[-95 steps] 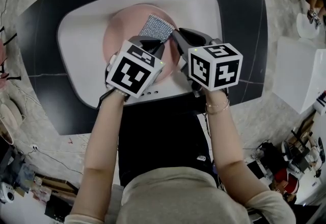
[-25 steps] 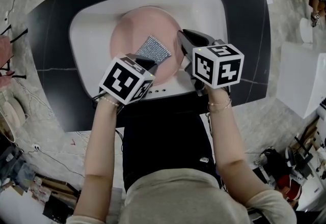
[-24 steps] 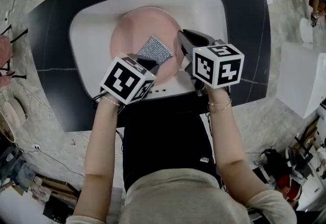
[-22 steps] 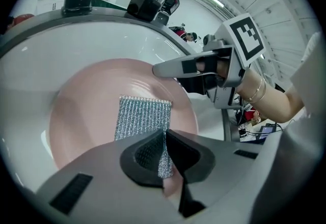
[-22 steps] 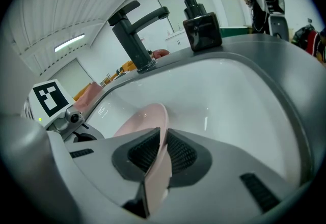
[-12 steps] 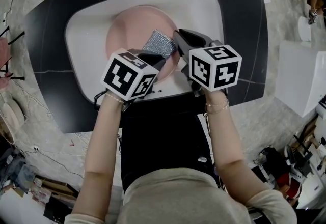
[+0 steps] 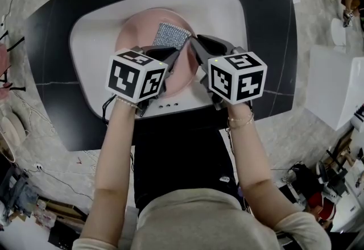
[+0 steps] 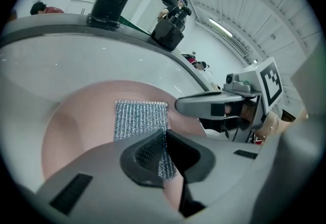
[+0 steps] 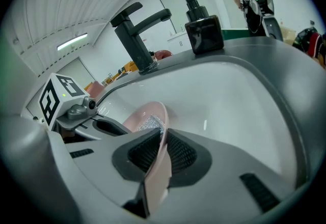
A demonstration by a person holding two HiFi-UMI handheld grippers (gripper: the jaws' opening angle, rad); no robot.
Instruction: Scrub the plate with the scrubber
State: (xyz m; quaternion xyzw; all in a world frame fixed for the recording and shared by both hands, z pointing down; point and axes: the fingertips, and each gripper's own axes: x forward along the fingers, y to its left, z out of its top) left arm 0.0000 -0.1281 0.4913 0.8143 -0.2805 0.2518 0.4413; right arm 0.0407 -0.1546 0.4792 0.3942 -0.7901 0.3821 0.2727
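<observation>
Inside sink: plate lay face-up, open to scrubbing.
Right tongs: clamped on plate rim, likely steadying it.
Left tongs: pinched scrubber edge, pad flat on plate.

Grey right claw, marker cube, seemingly beige top.

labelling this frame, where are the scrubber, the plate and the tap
scrubber (image 7: 172,35) head view, middle of the silver mesh
plate (image 7: 134,36) head view, bare pink surface left of the scrubber
tap (image 9: 133,45) right gripper view, black upright stem
</observation>
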